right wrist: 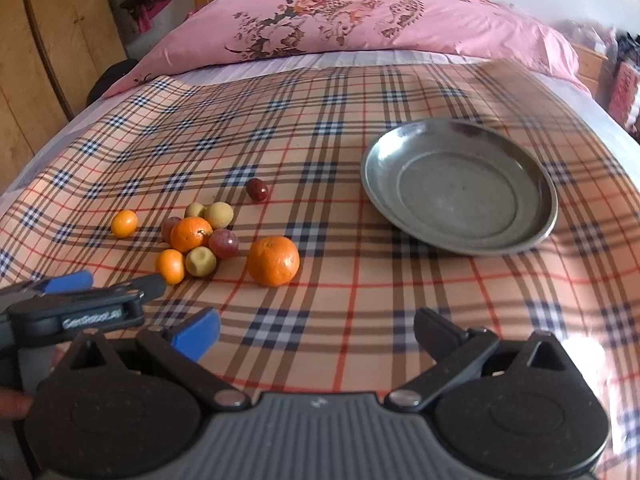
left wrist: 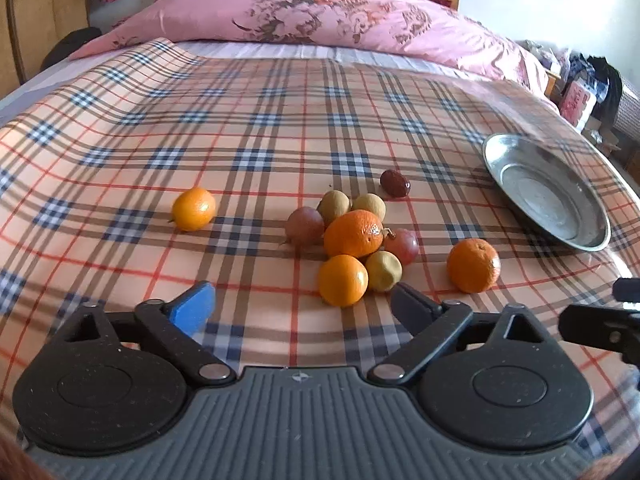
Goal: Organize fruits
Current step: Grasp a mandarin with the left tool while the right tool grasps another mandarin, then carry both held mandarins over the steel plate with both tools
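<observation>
Since the fruit cluster (left wrist: 352, 236) lies straight ahead of your left gripper (left wrist: 302, 304), left of the metal plate (right wrist: 536, 236), lead with that hand; your right gripper (right wrist: 316, 332) sits farther off. Both have fingers apart, empty.

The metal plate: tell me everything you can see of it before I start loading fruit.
The metal plate is round, shallow and dull grey, with a raised rim and a flat, slightly scuffed centre. It looks like steel or aluminium. It is empty and sits flat on the checked cloth, to the right of the fruit pile. Nothing touches it; the nearest fruit, a lone orange, lies clear of its rim. Both tongs are away from it.
</observation>
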Demonstrator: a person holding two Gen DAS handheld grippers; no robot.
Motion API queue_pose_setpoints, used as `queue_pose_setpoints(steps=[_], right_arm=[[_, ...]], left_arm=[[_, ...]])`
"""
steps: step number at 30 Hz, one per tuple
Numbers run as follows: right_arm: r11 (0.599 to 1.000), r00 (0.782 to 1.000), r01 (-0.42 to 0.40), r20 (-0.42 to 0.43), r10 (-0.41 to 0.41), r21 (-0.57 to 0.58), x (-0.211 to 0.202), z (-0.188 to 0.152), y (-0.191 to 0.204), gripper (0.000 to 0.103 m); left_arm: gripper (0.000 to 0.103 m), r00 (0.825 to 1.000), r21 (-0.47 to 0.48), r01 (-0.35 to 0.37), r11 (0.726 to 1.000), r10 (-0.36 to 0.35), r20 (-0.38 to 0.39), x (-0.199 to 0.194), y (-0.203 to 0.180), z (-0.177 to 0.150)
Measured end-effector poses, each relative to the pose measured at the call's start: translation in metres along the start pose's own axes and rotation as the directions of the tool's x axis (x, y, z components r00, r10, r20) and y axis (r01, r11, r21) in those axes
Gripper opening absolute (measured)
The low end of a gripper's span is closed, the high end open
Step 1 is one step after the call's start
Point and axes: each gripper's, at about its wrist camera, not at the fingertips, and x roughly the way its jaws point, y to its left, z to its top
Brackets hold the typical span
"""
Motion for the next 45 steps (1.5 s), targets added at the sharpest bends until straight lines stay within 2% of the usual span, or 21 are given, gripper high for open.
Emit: queue_pose_setpoints(steps=[3,7,9,10,12,13,14,15,18,23,28,30,32,39,45], right_arm=[[1.0,1.0,-0.007,-0.008,0.007,-0.021,0.004,0.003,-0.001,0.102],[0.998,1.0,-0.019,-0.026,0.017,-0.057,0.011,0.009,-0.002,0.102],[0.997,0.999,-0.026,-0.035,0.023,-0.076,0.016,0.012,-0.001,0.102],[0.996,0.999,-0.028,-0.04,0.024,-0.083,0.019,0.013,-0.001,0.102],[0.995,0.998,-0.042,-0.05,0.037,-0.09,0.026,0.017,-0.001,0.102],[0.995,0.998,-0.049,-0.05,0.044,-0.091,0.029,0.018,-0.001,0.102],[0.994,0.997,-0.06,-0.055,0.055,-0.092,0.033,0.019,0.0,0.102],[0.993,0.996,-0.071,-0.058,0.066,-0.093,0.036,0.02,0.001,0.101],[0.989,0.993,-0.101,-0.064,0.095,-0.105,0.046,0.021,0.007,0.096],[0.987,0.993,-0.1,-0.071,0.092,-0.124,0.064,0.021,0.019,0.08],[0.987,0.993,-0.092,-0.088,0.081,-0.13,0.08,0.022,0.024,0.072],[0.986,0.994,-0.078,-0.081,0.067,-0.147,0.083,0.022,0.027,0.064],[0.984,0.996,-0.072,-0.072,0.061,-0.16,0.083,0.022,0.028,0.041],[0.99,0.995,-0.086,-0.059,0.08,-0.109,0.075,0.022,0.02,0.04],[0.992,0.996,-0.087,-0.024,0.085,-0.094,0.051,0.018,0.016,0.04]], left_arm=[[0.103,1.0,0.026,-0.008,1.0,0.008,-0.019,0.015,-0.001,0.002],[0.095,0.999,0.025,0.004,1.0,-0.003,-0.034,0.027,0.002,0.002],[0.081,1.0,0.034,0.015,0.999,-0.014,-0.027,0.03,0.001,0.003],[0.077,1.0,0.038,0.019,0.999,-0.018,-0.025,0.031,0.0,0.003],[0.056,0.999,0.047,0.031,0.998,-0.03,-0.017,0.035,-0.002,0.004],[0.051,0.999,0.048,0.036,0.998,-0.035,-0.014,0.035,-0.002,0.004],[0.038,0.999,0.046,0.038,0.998,-0.038,-0.012,0.035,-0.002,0.004],[0.032,0.999,0.045,0.039,0.998,-0.038,-0.008,0.036,-0.002,0.003],[0.032,0.999,0.037,0.053,0.998,-0.053,0.004,0.035,0.002,0.001],[0.032,0.998,0.015,0.054,0.998,-0.055,0.014,0.03,0.011,-0.002],[0.032,0.999,-0.008,0.046,0.999,-0.046,0.02,0.021,0.018,-0.003],[0.032,0.999,-0.013,0.045,0.999,-0.045,0.024,0.018,0.02,-0.003],[0.032,0.999,-0.021,0.041,0.999,-0.04,0.024,0.017,0.021,-0.003],[0.032,0.998,-0.036,0.043,0.998,-0.041,0.038,0.001,0.022,-0.004],[0.032,0.997,-0.037,0.046,0.998,-0.044,0.057,-0.014,0.018,-0.004]])
